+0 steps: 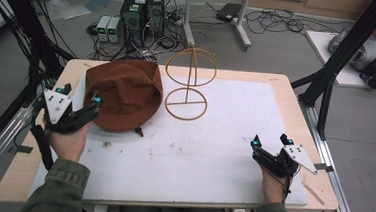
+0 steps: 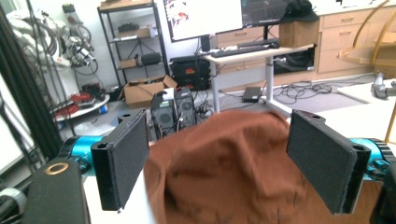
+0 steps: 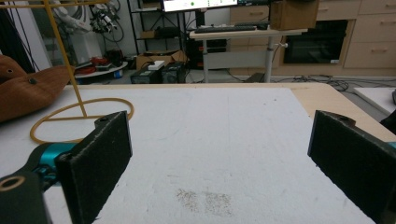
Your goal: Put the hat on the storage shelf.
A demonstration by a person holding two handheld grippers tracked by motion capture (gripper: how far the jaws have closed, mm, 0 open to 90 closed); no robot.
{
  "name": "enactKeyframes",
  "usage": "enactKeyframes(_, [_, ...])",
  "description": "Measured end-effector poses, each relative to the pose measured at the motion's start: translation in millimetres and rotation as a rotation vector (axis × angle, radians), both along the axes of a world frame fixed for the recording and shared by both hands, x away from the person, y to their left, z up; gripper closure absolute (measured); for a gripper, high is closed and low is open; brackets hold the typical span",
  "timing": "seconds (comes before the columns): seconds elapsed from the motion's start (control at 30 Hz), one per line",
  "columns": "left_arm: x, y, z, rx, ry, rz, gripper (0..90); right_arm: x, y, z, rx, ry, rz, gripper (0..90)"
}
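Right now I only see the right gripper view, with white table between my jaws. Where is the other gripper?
Observer: The left gripper is at the near edge of the brown hat, jaws open with the hat between them, not yet clamped.
Operator: Is the hat on the yellow stand?
Observer: No. The hat lies on the white mat, left of the wire stand; I cannot tell whether they touch.
Operator: Where is my gripper on the table?
Observer: The right gripper sits near the mat's right front corner, far from the hat, open.
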State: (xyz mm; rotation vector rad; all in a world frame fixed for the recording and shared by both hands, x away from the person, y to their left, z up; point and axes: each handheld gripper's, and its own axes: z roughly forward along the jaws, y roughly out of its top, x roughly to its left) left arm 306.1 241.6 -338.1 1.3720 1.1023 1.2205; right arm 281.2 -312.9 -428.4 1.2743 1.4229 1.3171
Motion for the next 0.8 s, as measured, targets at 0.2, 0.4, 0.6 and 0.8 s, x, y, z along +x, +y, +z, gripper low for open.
enactKeyframes(0.2, [33.5, -14.4, 6.6, -0.023, 0.046, 0.002, 22.0, 0.9, -1.0, 0.0, -0.005, -0.008, -0.003, 5.4])
enactKeyframes(0.4, [69.4, -24.9, 9.8, -0.075, 0.074, 0.059, 22.8, 1.7, -1.5, 0.0, 0.005, 0.001, -0.009, 5.4])
enactKeyframes(0.6, [92.7, -35.1, -4.7, -0.125, 0.125, 0.125, 23.5, 4.4, -1.4, -0.7, -0.005, 0.006, -0.004, 5.4])
enactKeyframes(0.8, [108.8, -41.7, -22.1, -0.201, 0.224, 0.125, 23.7, 5.5, -3.7, -1.6, -0.010, 0.008, -0.001, 5.4])
